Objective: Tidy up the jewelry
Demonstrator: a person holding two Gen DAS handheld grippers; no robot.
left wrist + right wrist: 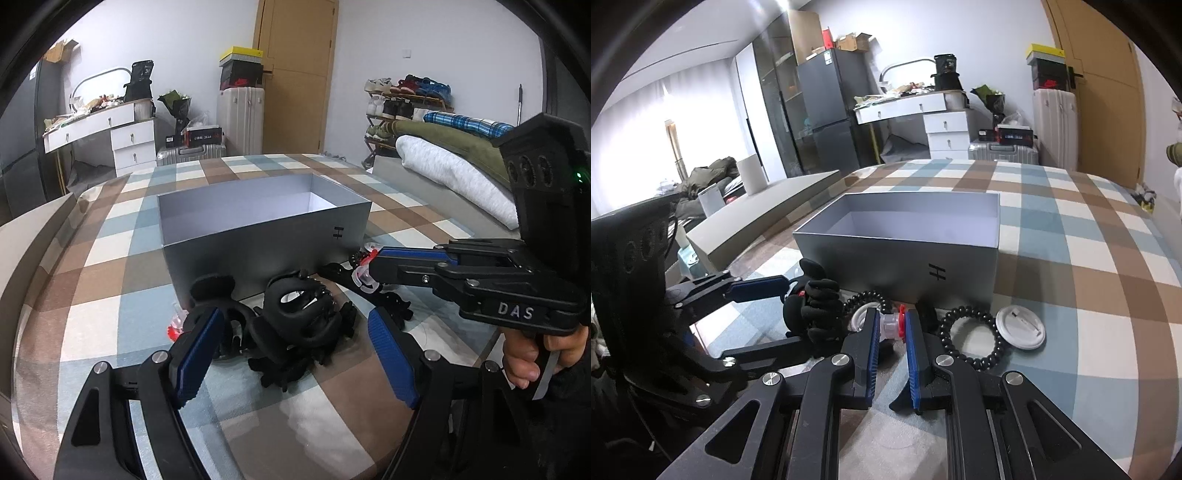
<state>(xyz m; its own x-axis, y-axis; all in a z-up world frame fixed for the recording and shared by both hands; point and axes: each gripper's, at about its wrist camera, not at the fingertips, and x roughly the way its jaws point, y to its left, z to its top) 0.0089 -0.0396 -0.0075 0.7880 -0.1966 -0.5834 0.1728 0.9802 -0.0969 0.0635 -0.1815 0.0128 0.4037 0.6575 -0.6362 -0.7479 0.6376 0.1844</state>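
An open grey box (266, 236) stands on the checked cloth; it also shows in the right wrist view (905, 254). A pile of black hair clips and scrunchies (295, 325) lies in front of it, between the open fingers of my left gripper (295, 354). My right gripper (890, 328) is shut on a small clear and red clip (892, 325), seen from the side in the left wrist view (364, 275). A black coil hair tie (971, 338) and a white round badge (1021, 328) lie to its right.
The checked table cloth (1089, 277) spreads around the box. A bed with pillows (450, 166) is at the right. Drawers (129, 140), suitcases (240, 118) and a shoe rack stand behind.
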